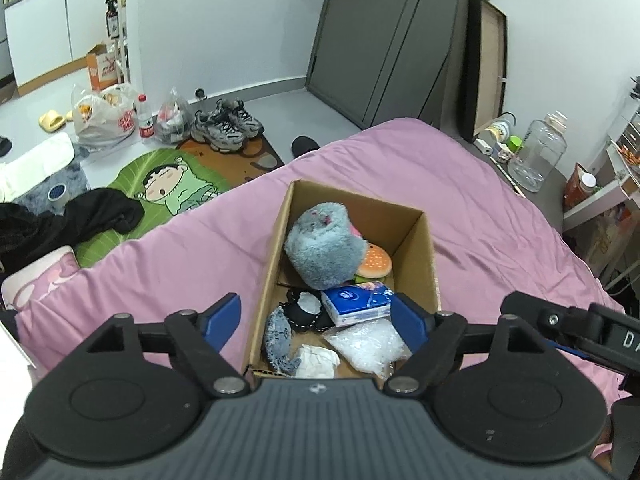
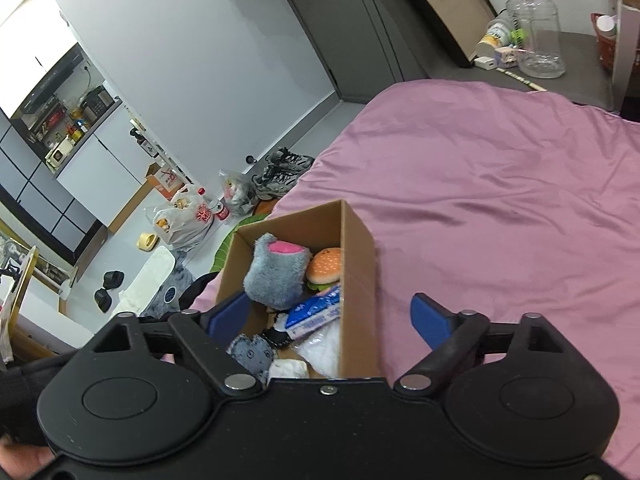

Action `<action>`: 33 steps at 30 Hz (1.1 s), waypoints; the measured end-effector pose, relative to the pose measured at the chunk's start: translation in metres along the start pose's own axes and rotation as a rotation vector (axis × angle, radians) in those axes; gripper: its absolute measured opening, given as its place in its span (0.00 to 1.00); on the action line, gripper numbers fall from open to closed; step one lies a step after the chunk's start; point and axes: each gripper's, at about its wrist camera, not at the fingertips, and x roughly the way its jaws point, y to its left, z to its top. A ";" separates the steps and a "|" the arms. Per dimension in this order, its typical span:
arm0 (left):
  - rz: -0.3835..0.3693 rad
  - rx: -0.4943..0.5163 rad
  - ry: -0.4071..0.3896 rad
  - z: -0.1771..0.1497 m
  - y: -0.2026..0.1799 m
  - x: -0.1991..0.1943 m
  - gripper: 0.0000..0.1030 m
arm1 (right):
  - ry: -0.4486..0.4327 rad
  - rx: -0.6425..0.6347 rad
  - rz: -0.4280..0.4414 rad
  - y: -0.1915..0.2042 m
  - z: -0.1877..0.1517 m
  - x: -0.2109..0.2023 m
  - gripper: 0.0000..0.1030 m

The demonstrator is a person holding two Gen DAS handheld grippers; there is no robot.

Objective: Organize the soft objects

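Note:
An open cardboard box stands on the pink bedspread. Inside lie a fluffy grey-blue plush, a burger toy, a blue tissue pack, a small black plush, a grey denim-like toy, a clear plastic bag and a white cloth. My left gripper is open and empty above the box's near end. My right gripper is open and empty, just above the same box.
The bed's left edge drops to a floor with a green cartoon mat, black clothing, shoes, plastic bags and a bottle. A large clear jug stands on a dark bedside surface at the far right.

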 end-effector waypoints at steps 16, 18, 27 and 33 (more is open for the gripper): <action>0.021 0.100 -0.037 -0.014 -0.022 -0.057 0.91 | -0.046 -0.013 -0.088 -0.026 -0.016 -0.051 1.00; 0.023 0.114 -0.046 -0.017 -0.023 -0.064 0.92 | -0.052 -0.016 -0.091 -0.026 -0.021 -0.058 1.00; 0.025 0.129 -0.059 -0.034 -0.022 -0.092 0.96 | -0.068 -0.051 -0.122 -0.019 -0.035 -0.085 1.00; 0.008 0.149 -0.095 -0.042 -0.024 -0.116 1.00 | -0.086 -0.078 -0.147 -0.009 -0.041 -0.109 1.00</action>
